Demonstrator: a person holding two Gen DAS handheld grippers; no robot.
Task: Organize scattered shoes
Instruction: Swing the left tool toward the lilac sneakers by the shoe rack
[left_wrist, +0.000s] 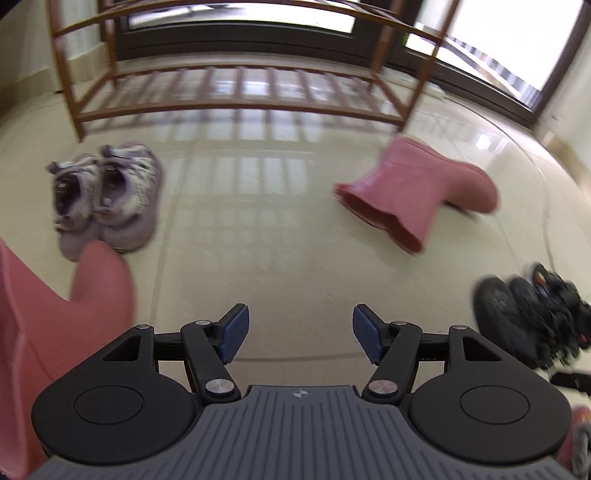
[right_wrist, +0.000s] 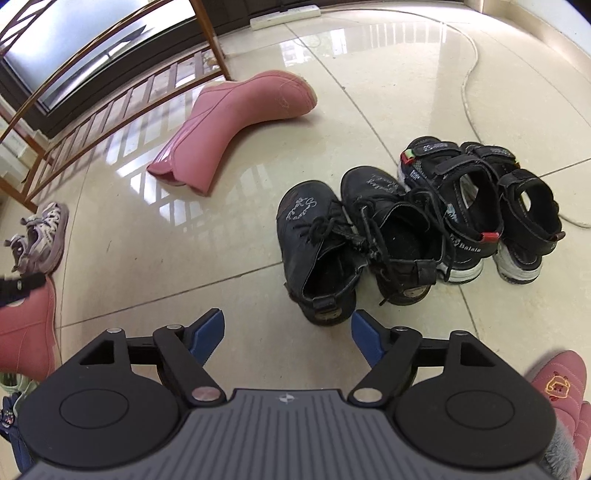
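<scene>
My left gripper (left_wrist: 301, 332) is open over bare floor, nothing between its blue pads. A pink rubber boot (left_wrist: 417, 188) lies on its side ahead to the right; a second pink boot (left_wrist: 55, 314) stands close at the left. A pair of lilac sneakers (left_wrist: 107, 195) sits side by side at the left. My right gripper (right_wrist: 288, 336) is open and empty, just behind a pair of black lace-up boots (right_wrist: 358, 243). Beside them stands a pair of black strap sandals (right_wrist: 480, 206). The fallen pink boot (right_wrist: 236, 122) lies beyond, and the lilac sneakers (right_wrist: 38, 236) are far left.
A wooden slatted shoe rack (left_wrist: 236, 88) stands ahead against a window, also seen as the rack (right_wrist: 92, 107) at upper left. A white cable (right_wrist: 469, 92) and power strip (right_wrist: 284, 16) lie on the tiled floor. Pink padded slippers (right_wrist: 561, 398) sit at the lower right.
</scene>
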